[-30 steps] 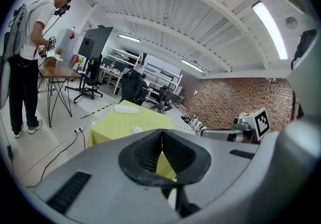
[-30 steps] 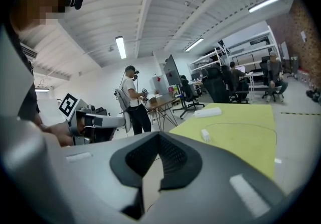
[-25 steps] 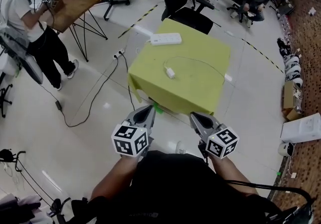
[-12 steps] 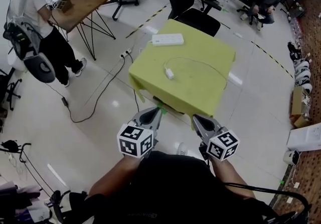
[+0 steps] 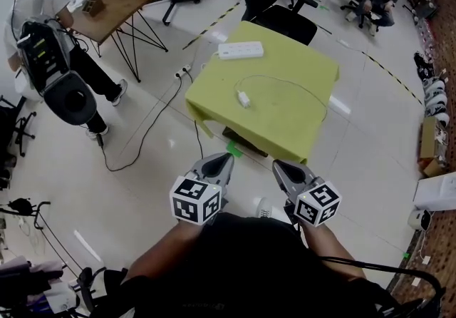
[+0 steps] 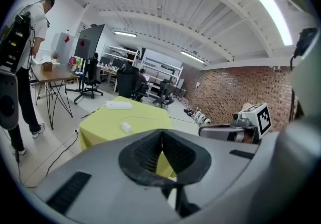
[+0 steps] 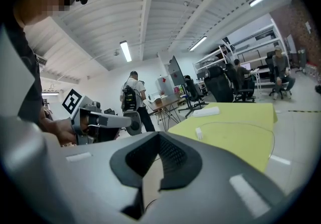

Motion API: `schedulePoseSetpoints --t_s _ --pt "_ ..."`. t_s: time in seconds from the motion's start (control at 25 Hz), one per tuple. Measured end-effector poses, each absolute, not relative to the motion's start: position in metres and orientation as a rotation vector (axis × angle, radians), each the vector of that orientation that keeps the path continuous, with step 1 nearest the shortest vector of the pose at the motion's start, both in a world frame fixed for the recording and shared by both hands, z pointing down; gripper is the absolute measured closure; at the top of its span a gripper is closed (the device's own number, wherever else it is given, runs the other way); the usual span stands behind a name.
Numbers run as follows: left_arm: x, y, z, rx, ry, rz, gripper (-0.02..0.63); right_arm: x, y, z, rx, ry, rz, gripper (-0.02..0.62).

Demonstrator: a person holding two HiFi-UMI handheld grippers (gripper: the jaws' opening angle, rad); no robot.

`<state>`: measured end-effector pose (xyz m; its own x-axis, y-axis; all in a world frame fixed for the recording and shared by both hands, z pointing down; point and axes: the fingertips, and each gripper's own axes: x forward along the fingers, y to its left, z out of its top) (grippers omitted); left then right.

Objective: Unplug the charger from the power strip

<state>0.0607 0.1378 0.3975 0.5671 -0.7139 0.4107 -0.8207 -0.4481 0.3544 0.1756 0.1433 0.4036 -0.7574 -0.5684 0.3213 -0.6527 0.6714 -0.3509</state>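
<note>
Position of task item: the small white rectangular charger point(image 5: 244, 99) lies flat near the middle of the square table draped in yellow-green cloth point(image 5: 299, 124). It sits well apart from the long white power strip point(image 5: 240, 50), which rests at the table's far edge. The charger lies ahead of both my tools, beyond the near table edge, and touches neither.

Jaw state: my left gripper point(image 5: 223, 160) has its ribbed black pads point(image 6: 150, 150) brought together at the tips, with nothing between them. My right gripper point(image 5: 280, 166) is likewise clenched and empty.

View comparison: the head view alone shows the thin white cable point(image 5: 285, 81) arcing from the charger toward the table's right side, and a dark cord trailing over the pale tiled floor point(image 5: 135, 145). The left gripper view shows the charger point(image 6: 126, 127) to the left of its jaw line, with a brick wall point(image 6: 220, 92) behind that the right gripper view does not show. The right gripper view shows the charger point(image 7: 199, 133) and strip point(image 7: 205, 111) to the right of its jaws, with the left gripper point(image 7: 108, 120) alongside.

Hand pose: both forearms reach forward from my body. The tools are held side by side over the floor, short of the table, noses tipped slightly downward, marker cubes nearest me.
</note>
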Motion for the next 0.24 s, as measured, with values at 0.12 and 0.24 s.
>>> schedulePoseSetpoints --t_s 0.12,0.24 --pt "0.0607 0.1381 0.3955 2.286 -1.228 0.272 0.598 0.1751 0.1435 0.4040 0.997 -2.700 0.678 0.595" --pt "0.0598 0.1369 0.3916 2.289 -1.236 0.269 0.599 0.1759 0.1414 0.4004 1.001 -2.706 0.669 0.595"
